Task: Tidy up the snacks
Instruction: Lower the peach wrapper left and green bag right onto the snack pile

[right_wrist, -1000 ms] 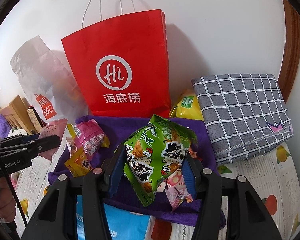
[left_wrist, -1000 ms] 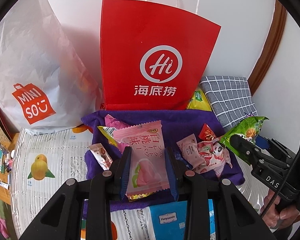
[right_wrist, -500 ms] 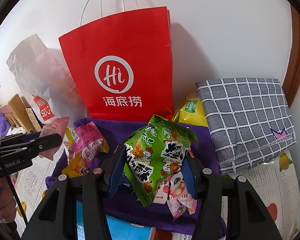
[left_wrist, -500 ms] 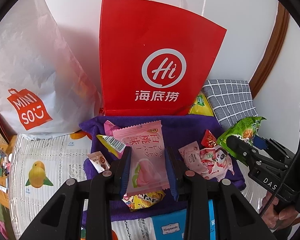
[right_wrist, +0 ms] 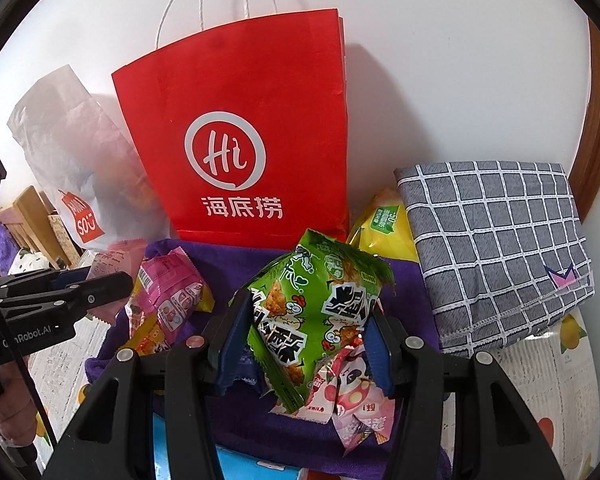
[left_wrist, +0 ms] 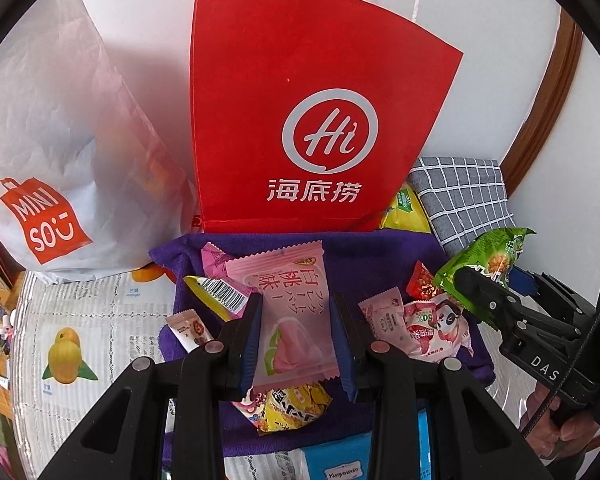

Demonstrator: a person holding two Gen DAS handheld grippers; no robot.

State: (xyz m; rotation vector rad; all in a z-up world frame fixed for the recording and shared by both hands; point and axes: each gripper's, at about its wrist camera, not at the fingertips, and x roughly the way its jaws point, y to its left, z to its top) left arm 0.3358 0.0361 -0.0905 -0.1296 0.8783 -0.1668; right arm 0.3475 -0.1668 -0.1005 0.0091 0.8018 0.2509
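Observation:
My left gripper (left_wrist: 296, 320) is shut on a pink peach-flavour snack packet (left_wrist: 290, 312) and holds it above the purple cloth (left_wrist: 364, 252). My right gripper (right_wrist: 306, 332) is shut on a green snack bag (right_wrist: 316, 312) above the same cloth; it also shows at the right of the left wrist view (left_wrist: 488, 268). Several small packets lie on the cloth, among them a pink one (right_wrist: 168, 296) and a panda packet (left_wrist: 436, 328). A red paper bag (left_wrist: 300, 120) stands upright behind the cloth, against the wall.
A white plastic Miniso bag (left_wrist: 48, 160) stands left of the red bag. A folded grey checked cloth (right_wrist: 496, 248) lies at the right, with a yellow packet (right_wrist: 384, 228) beside it. A blue packet (left_wrist: 336, 460) lies at the front edge. A fruit-print cover (left_wrist: 80, 340) covers the table.
Both grippers have risen and moved toward the red bag with their packets. The red bag looks larger and nearer, and more small packets show beneath the held ones.

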